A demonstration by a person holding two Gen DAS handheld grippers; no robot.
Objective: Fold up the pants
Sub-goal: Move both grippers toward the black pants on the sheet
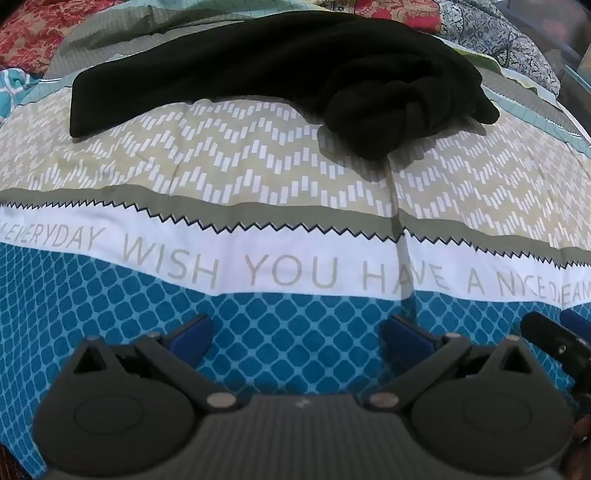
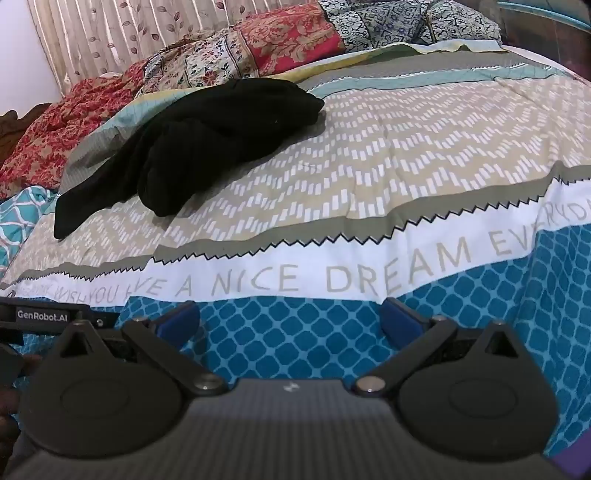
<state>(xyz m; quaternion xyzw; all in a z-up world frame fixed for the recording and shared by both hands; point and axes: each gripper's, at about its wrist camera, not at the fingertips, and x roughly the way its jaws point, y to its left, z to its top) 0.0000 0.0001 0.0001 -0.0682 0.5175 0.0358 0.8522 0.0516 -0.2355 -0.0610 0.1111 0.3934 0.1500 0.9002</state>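
Observation:
Black pants [image 1: 266, 77] lie crumpled on the bed, one leg stretched to the left and a bunched, twisted heap at the right. In the right wrist view the same pants [image 2: 192, 140] sit at the upper left, well beyond the fingers. My left gripper [image 1: 297, 334] hovers open over the blue-patterned band of the bedspread, nothing between its blue pads [image 1: 192, 334]. My right gripper [image 2: 291, 321] is also open and empty above the same blue band, its blue pads [image 2: 400, 319] spread wide. Both grippers are well short of the pants.
The bedspread [image 1: 258, 170] has beige zigzag, white lettered and blue bands. Red and floral quilts [image 2: 258, 44] and a dark patterned pillow [image 2: 406, 18] are piled at the far side. A curtain [image 2: 92, 33] hangs behind. The other gripper's body [image 2: 40, 315] shows at the left edge.

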